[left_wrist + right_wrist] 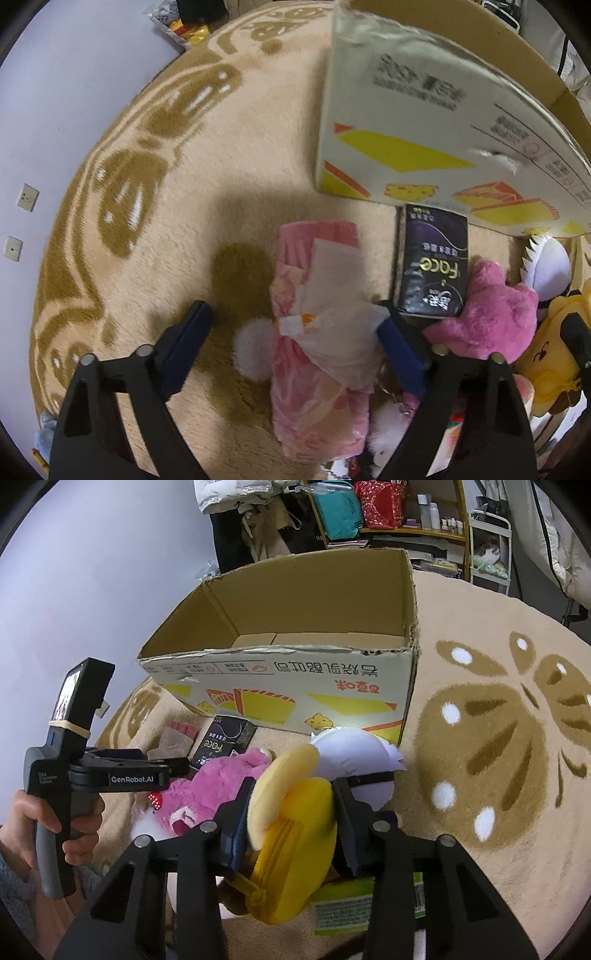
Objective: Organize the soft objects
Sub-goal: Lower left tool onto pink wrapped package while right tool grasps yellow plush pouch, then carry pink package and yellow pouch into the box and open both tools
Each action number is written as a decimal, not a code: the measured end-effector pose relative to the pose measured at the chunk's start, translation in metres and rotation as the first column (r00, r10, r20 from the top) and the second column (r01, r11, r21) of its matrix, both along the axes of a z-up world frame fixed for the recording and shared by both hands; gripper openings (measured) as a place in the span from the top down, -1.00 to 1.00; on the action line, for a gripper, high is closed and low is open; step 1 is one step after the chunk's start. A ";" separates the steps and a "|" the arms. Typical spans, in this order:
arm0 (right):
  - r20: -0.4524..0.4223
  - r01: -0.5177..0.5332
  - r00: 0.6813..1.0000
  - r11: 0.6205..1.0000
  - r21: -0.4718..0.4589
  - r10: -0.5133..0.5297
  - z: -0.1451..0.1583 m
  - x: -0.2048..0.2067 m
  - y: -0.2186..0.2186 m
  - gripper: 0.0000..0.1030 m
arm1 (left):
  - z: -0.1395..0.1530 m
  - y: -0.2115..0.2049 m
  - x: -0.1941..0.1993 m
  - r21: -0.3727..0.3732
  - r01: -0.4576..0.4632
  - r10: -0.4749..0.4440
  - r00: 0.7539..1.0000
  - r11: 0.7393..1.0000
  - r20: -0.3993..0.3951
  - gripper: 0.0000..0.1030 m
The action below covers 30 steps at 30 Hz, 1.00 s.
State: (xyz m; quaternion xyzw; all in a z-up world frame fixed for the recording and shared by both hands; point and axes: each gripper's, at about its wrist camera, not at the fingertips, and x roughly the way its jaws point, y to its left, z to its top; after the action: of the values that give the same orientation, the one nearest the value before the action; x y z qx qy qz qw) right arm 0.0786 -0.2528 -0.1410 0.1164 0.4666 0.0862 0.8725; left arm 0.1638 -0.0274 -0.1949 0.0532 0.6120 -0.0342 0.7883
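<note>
My left gripper (291, 326) hangs open over a pink floral packet (314, 402) with a white tissue sheet (332, 291) on it. The packet lies on the rug between the jaws; the right pad touches the tissue's edge and the left pad stands well clear. My right gripper (291, 806) is shut on a yellow plush pouch (306, 834) with a zip. A pink plush bear (207, 786), a white plush (354, 753) and a black tissue pack (221, 744) lie in front of the open cardboard box (295, 698). No objects show inside the box.
Everything sits on a round beige rug with brown patterns (480, 738). A white pompom (255, 347) lies beside the pink packet. A hand (37, 823) grips the left gripper's handle. Shelves and bags (369, 513) stand behind the box.
</note>
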 end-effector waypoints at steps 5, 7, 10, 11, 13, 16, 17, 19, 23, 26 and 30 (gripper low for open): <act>0.018 0.002 1.000 1.000 -0.019 -0.002 0.004 -0.003 0.001 0.23 | 0.000 -0.005 -0.004 -0.036 -0.003 0.003 1.000 0.999 -0.005 0.04; 0.030 0.009 1.000 1.000 -0.017 -0.009 0.007 -0.005 0.000 0.23 | 0.000 -0.007 -0.008 -0.075 0.011 -0.012 1.000 0.997 -0.015 0.12; 0.039 0.023 0.999 1.000 -0.011 -0.022 0.011 -0.007 -0.003 0.23 | 0.000 -0.011 -0.011 -0.071 0.010 -0.010 1.000 0.997 -0.007 0.14; 0.042 0.026 0.999 1.000 -0.009 -0.026 0.012 -0.008 -0.005 0.23 | 0.001 -0.011 -0.012 -0.073 0.005 -0.005 1.000 0.997 -0.004 0.14; 0.059 0.032 0.998 0.999 -0.021 -0.031 0.016 -0.010 -0.005 0.23 | 0.005 -0.010 -0.017 -0.070 -0.009 0.010 1.000 0.997 0.011 0.15; 0.090 0.038 0.995 0.999 -0.032 -0.035 0.023 -0.013 -0.006 0.23 | 0.018 -0.005 -0.026 -0.054 -0.018 0.021 0.998 0.998 0.052 0.15; 0.106 0.038 0.994 0.999 -0.033 -0.035 0.026 -0.015 -0.006 0.23 | 0.021 -0.006 -0.029 -0.053 -0.017 0.020 0.998 0.998 0.067 0.15; 0.134 0.036 0.991 0.999 -0.031 -0.032 0.033 -0.018 -0.006 0.23 | 0.033 -0.013 -0.039 -0.041 -0.012 0.016 0.994 0.999 0.108 0.15; 0.170 0.034 0.985 0.998 -0.047 -0.025 0.041 -0.022 -0.003 0.24 | 0.059 -0.016 -0.055 -0.020 0.003 0.001 0.981 1.000 0.193 0.15; 0.201 0.038 0.979 0.998 -0.051 -0.027 0.051 -0.026 -0.002 0.24 | 0.086 -0.011 -0.068 -0.012 0.008 -0.004 0.964 1.000 0.265 0.15; 0.247 0.041 0.969 0.997 -0.058 -0.025 0.065 -0.032 -0.001 0.24 | 0.115 0.002 -0.079 -0.025 0.015 -0.005 0.931 1.000 0.364 0.15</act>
State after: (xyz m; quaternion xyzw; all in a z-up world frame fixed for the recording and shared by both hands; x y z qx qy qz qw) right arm 0.0471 -0.2534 -0.0758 0.0852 0.3554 0.0706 0.9281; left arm 0.0852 -0.0255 -0.0804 0.0508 0.4548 -0.0362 0.8884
